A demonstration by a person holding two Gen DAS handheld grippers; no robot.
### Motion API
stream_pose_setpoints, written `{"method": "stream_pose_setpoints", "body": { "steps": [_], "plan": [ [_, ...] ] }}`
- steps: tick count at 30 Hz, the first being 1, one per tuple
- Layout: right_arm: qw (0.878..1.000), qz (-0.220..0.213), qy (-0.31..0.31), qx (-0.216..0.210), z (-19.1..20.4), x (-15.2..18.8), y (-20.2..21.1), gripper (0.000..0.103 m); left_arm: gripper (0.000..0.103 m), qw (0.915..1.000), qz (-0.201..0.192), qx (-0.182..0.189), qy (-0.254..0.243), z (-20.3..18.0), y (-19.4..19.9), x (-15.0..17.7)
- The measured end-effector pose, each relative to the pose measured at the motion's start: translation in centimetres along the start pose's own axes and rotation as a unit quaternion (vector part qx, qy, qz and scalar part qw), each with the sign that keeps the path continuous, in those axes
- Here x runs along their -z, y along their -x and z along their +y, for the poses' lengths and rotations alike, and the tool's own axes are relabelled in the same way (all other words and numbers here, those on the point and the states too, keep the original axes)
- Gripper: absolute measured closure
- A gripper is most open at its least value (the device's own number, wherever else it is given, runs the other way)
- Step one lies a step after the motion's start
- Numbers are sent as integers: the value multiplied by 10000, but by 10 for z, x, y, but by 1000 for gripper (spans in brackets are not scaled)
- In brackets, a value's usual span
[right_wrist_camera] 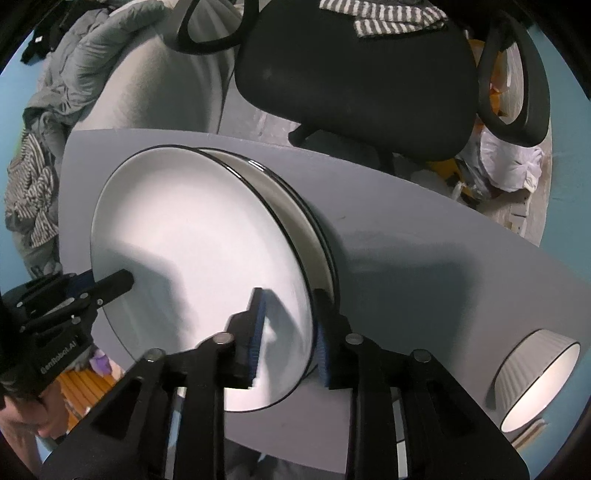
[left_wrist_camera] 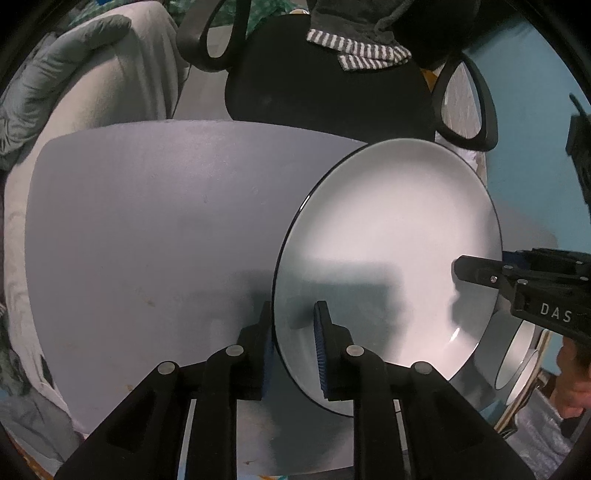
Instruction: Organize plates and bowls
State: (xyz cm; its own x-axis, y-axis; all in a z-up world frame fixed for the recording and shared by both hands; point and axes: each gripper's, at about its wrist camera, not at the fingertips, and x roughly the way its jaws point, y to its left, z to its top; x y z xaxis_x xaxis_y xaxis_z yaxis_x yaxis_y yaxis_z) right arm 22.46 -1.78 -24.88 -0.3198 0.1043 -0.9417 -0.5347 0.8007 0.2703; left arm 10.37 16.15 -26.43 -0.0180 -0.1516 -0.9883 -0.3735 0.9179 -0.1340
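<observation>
A large white plate with a thin black rim [left_wrist_camera: 391, 258] is held tilted above the grey table [left_wrist_camera: 147, 229]. My left gripper [left_wrist_camera: 295, 332] is shut on its near-left rim. My right gripper [right_wrist_camera: 288, 332] straddles its opposite rim [right_wrist_camera: 199, 266], fingers close against it, and shows at the right edge of the left wrist view [left_wrist_camera: 480, 269]. More black-rimmed plates [right_wrist_camera: 295, 214] lie stacked under the held plate. A white ribbed bowl [right_wrist_camera: 535, 376] stands on the table at the right.
A black office chair [right_wrist_camera: 354, 74] with a striped cloth [right_wrist_camera: 384, 14] stands behind the table. Grey bedding [left_wrist_camera: 66, 74] lies beyond the table's left side. Bags and clutter [right_wrist_camera: 509, 158] sit on the floor at the far right.
</observation>
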Motion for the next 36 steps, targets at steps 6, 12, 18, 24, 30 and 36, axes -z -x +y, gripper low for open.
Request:
{"method": "stream_pose_setpoints", "body": {
  "steps": [6,12,18,24,30,36],
  "plan": [
    [9998,201,-8,85,3,-1,-2,68,78,9987,-21,-435,-247,-12,0,-5],
    [9993,257,-94,239,5,-1,0,68,77,9973,-50,-647,-339,-19,0,-8],
    [9994,229,-41,258,5,3,2,63,68,9970,-84,-718,-276,-19,-1,-3],
    [9996,170,-111,200,6,4,5,55,67,9962,-180,-811,-258,-18,2,0],
    [9985,-63,-94,527,10,7,13,36,62,9963,-261,-780,-229,-20,6,3],
    [9983,-256,-6,531,10,6,21,35,60,9967,-354,-715,-158,-20,14,6]
  ]
}}
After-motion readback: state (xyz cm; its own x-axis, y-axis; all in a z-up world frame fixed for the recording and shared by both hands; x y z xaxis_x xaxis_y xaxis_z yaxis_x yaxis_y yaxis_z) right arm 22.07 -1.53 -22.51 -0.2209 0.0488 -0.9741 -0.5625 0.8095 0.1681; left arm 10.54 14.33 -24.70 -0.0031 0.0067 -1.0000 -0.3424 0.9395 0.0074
